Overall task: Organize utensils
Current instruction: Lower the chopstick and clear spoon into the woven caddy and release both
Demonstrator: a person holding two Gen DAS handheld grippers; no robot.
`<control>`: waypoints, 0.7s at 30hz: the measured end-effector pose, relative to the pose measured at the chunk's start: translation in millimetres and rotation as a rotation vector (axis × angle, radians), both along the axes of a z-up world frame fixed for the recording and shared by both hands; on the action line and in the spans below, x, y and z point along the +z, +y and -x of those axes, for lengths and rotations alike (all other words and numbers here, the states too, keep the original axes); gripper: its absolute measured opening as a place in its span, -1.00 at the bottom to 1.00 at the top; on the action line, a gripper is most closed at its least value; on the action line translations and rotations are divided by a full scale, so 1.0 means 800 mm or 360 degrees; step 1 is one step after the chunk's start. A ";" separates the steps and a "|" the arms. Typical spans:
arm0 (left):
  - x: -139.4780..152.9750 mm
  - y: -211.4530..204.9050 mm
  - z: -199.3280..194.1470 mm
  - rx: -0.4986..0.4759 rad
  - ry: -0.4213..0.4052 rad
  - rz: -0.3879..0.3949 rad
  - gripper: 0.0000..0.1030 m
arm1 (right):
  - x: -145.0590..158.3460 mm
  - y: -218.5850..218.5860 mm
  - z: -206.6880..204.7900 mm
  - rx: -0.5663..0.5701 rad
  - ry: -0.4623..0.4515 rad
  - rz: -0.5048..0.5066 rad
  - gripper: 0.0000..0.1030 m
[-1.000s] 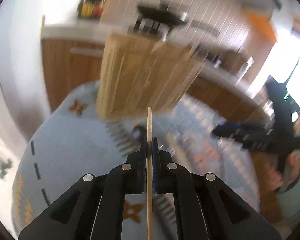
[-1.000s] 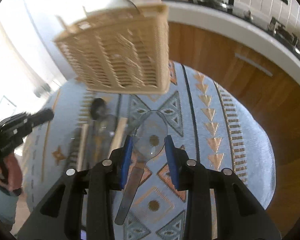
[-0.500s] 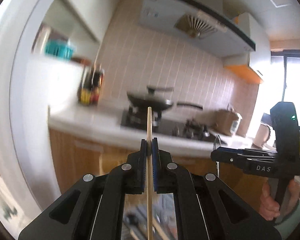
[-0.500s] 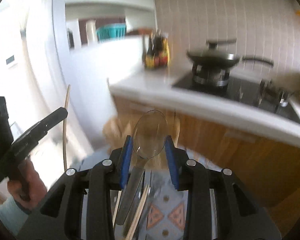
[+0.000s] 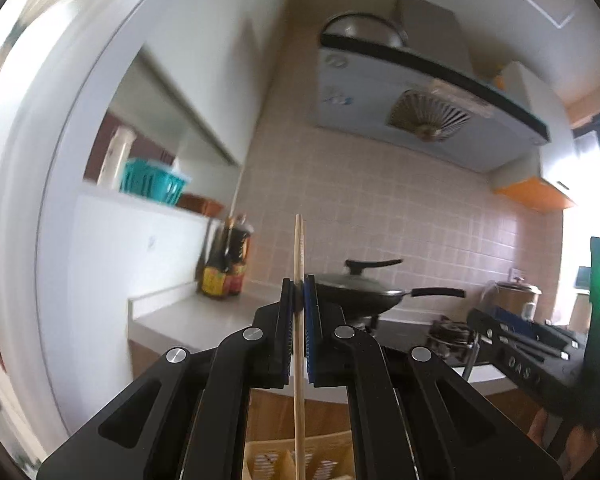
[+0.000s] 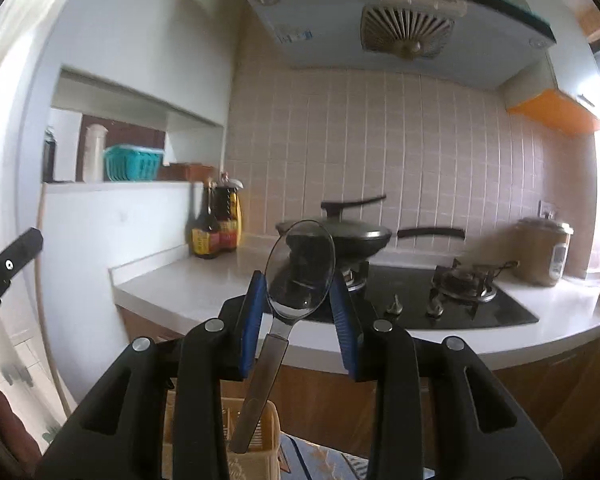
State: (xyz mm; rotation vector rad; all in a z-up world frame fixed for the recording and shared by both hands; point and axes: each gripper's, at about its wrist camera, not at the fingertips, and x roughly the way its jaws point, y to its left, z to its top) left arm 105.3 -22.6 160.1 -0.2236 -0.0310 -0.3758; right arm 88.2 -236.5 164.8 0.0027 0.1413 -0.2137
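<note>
The white countertop [image 6: 204, 280] is stretching across both views, and everything else is sitting in relation to it. Above it, the range hood [image 6: 400, 12] is hanging against the tiled wall. On the countertop, the black stove [image 6: 440, 300] is carrying a lidded black pan [image 6: 352, 236] on its burner, with dark sauce bottles [image 6: 216, 228] standing on the counter's far corner and a brown rice cooker [image 6: 544, 252] sitting at its other end. Below the countertop's front edge, the woven utensil basket [image 6: 260, 436] is showing between the black fingers in both views, its top open and divided into compartments. The right gripper [image 6: 300, 300] is pointing level at the countertop, its blue pads clenched on the sides of the metal spoon [image 6: 300, 272], which is standing bowl-up with its handle tip hanging down in front of the basket. The left gripper [image 5: 299, 320] is likewise facing the countertop, its jaws pressed together on the wooden chopstick [image 5: 299, 248], which is standing upright, its lower end reaching down in front of the basket's open top [image 5: 276, 460].
</note>
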 end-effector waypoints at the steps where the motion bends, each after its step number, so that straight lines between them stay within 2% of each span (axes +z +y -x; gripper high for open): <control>1: -0.007 0.000 -0.012 0.0014 0.0025 0.0010 -0.94 | -0.009 -0.002 -0.011 -0.0013 0.0012 -0.0005 -0.41; 5: -0.030 -0.001 -0.037 0.0053 0.0067 0.0033 -0.94 | -0.042 -0.003 -0.038 -0.0042 0.0044 0.0007 -0.41; 11: -0.045 -0.003 -0.050 0.0100 0.0060 0.0043 -0.94 | -0.075 -0.005 -0.051 -0.0040 0.0079 -0.0008 -0.41; 21: -0.043 -0.001 -0.060 0.0080 0.0046 0.0052 -0.95 | -0.096 -0.004 -0.055 -0.0057 0.0111 0.0017 -0.41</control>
